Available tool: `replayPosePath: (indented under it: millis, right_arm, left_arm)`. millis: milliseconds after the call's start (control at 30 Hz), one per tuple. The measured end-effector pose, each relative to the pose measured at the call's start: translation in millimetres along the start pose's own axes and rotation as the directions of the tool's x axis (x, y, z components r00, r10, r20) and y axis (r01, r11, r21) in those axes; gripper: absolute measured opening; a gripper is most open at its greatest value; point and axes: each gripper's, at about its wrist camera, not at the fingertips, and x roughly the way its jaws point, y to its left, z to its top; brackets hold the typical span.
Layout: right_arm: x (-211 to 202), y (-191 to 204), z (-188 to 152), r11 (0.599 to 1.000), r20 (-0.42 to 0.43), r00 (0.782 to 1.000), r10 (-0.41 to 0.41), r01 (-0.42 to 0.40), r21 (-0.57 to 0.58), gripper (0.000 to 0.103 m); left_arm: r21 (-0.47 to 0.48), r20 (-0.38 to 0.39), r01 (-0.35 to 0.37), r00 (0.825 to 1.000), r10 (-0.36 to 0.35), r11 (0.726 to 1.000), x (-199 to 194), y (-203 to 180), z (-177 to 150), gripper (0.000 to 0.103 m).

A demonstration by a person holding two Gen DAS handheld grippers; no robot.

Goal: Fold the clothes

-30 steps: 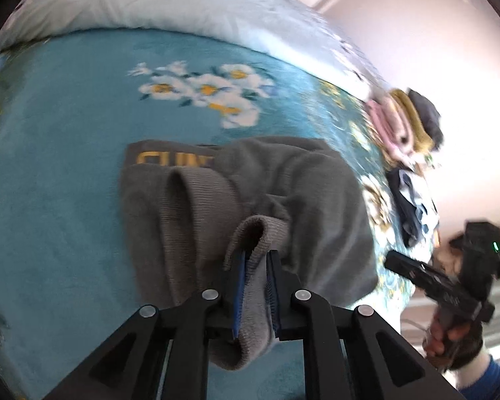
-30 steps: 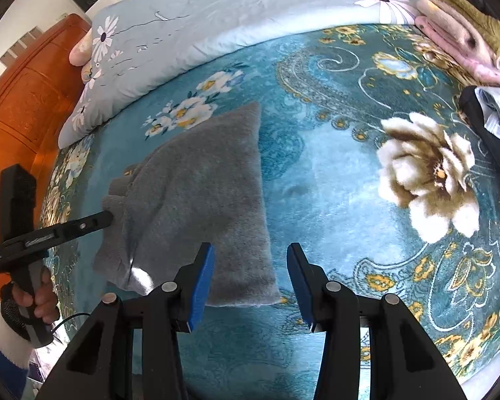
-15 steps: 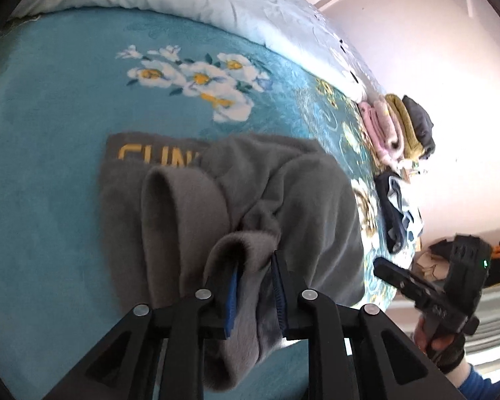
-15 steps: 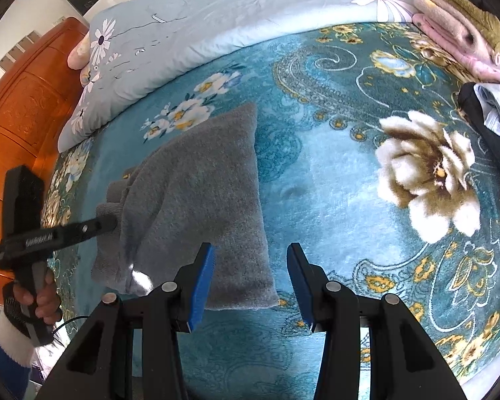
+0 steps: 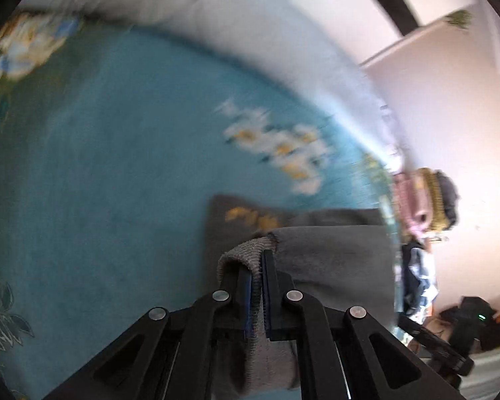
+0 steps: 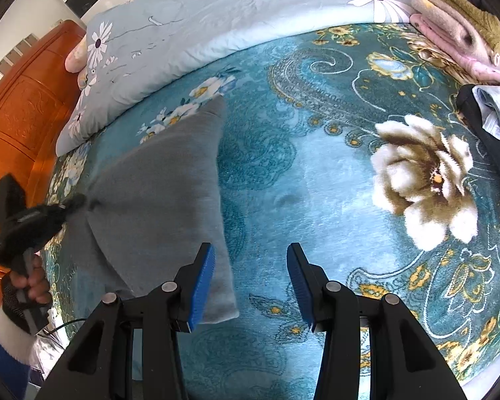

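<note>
A gray sweater (image 6: pixel 156 193) is seen lying on a teal flowered blanket (image 6: pixel 316 180), toward the left side of the bed. Its cloth looks soft and fuzzy. One straight edge is seen running from a far corner by the white flowers down to a near corner close to the bed's front edge. Yellow letters (image 5: pixel 250 218) are printed on the part lying flat, but they are too blurred to be read. A ribbed cuff (image 5: pixel 250 253) is folded over at the top.

The left gripper (image 5: pixel 257 273) is closed tight on the ribbed cuff, and the gray cloth is pinched between its blue pads. In the right wrist view, the sweater's left edge is pulled up into a small peak where it is held. The handle is gripped by a hand (image 6: pixel 30 283) in a dark glove.

The right gripper (image 6: pixel 250 283) is held wide open with nothing in it. It is seen above the blanket, just beside the sweater's near corner.

A wide bare stretch of blanket is seen to the right of the sweater. A pale blue quilt (image 6: pixel 216 23) is laid along the far edge. Folded clothes (image 6: pixel 456 23) are stacked at the far right corner, and a dark garment (image 6: pixel 483 123) is seen by the right edge. A wooden headboard (image 6: pixel 20 116) is seen at the left.
</note>
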Motion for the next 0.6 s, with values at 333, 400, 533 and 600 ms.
replayPosePath:
  millis: [333,400,533,600]
  right_arm:
    - [-8,27,19,0.996,0.043,0.998,0.038,-0.034,-0.080,0.046]
    - [-8,34,24,0.994,0.052,0.998,0.038,-0.032,-0.108,0.046]
    - [-2,49,34,0.982,0.035,0.999,0.037,-0.030,-0.186,0.046]
    - [1,56,39,0.974,0.026,0.999,0.037,-0.030,-0.225,0.046]
  left_arm:
    - [0.032,0.012,-0.099,0.995,0.098,0.995,-29,-24,-6,0.025]
    - [0.053,0.057,-0.131,0.990,0.128,0.990,-47,-31,-16,0.030]
    - [0.121,0.095,-0.106,0.991,0.094,0.987,-64,-56,-37,0.037]
    - [0.179,0.075,-0.101,0.993,0.089,0.979,-57,-71,-47,0.037]
